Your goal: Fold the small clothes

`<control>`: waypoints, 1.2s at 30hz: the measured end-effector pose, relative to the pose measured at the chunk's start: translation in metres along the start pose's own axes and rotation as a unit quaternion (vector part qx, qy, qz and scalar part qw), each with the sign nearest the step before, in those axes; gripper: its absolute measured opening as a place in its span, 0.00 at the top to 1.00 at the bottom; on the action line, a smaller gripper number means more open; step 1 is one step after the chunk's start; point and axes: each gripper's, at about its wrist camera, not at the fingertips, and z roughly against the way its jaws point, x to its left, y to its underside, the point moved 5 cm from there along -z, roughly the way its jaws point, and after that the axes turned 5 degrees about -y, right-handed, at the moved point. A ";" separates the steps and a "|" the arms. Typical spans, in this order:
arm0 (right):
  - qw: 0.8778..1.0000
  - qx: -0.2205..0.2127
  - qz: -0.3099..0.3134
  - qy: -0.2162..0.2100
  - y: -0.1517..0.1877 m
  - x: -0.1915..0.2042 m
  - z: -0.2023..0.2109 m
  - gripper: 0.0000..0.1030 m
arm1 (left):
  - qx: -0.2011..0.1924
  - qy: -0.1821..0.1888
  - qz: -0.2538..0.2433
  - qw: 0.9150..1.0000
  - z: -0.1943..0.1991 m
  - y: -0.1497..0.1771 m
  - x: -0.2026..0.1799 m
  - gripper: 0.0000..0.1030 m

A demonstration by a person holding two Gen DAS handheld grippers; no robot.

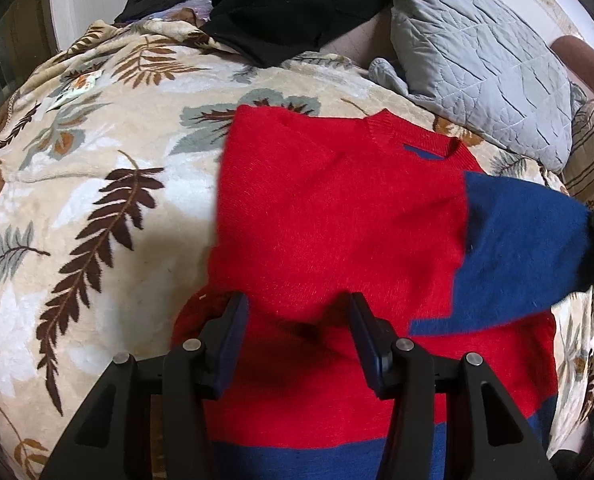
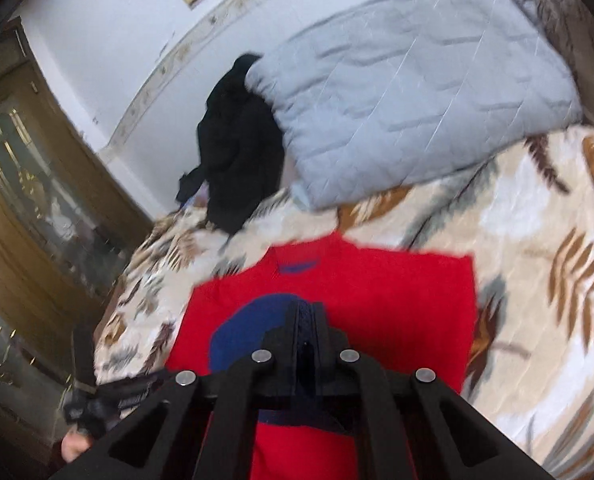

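One red-and-blue sweater (image 1: 337, 220) at centre. One grey quilted pillow (image 1: 477, 72) at one o'clock. One heap of black clothing (image 1: 289, 4) at twelve. One leaf-patterned blanket (image 1: 97, 200) beneath. Two tools: left tool (image 1: 299, 332), right tool (image 2: 307, 316).

- Leaf-patterned blanket (image 1: 97, 184) covers the bed.
- Grey quilted pillow (image 1: 477, 64) lies at its head.
- Black garment (image 1: 289, 4) heaped beside the pillow.
- Wooden glazed door (image 2: 21, 184) beyond.

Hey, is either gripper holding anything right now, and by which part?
The right gripper is shut on the red sweater's blue sleeve, near its end. The left gripper is open above the sweater, holding nothing.
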 end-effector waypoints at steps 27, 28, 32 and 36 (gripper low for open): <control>0.987 0.115 -0.046 0.102 0.075 -0.029 -0.063 0.46 | -0.008 -0.083 -0.057 0.995 -0.013 0.011 -0.003 0.39; 0.986 0.120 -0.039 0.107 0.076 -0.026 -0.059 0.46 | -0.010 -0.081 -0.056 0.995 -0.010 0.013 -0.003 0.39; 0.992 0.089 -0.020 0.090 0.081 -0.013 0.000 0.46 | -0.026 -0.069 -0.048 0.996 0.004 0.021 -0.005 0.39; 0.993 0.047 0.034 0.104 0.092 -0.005 0.072 0.40 | -0.072 -0.062 -0.063 0.993 0.034 0.045 -0.009 0.39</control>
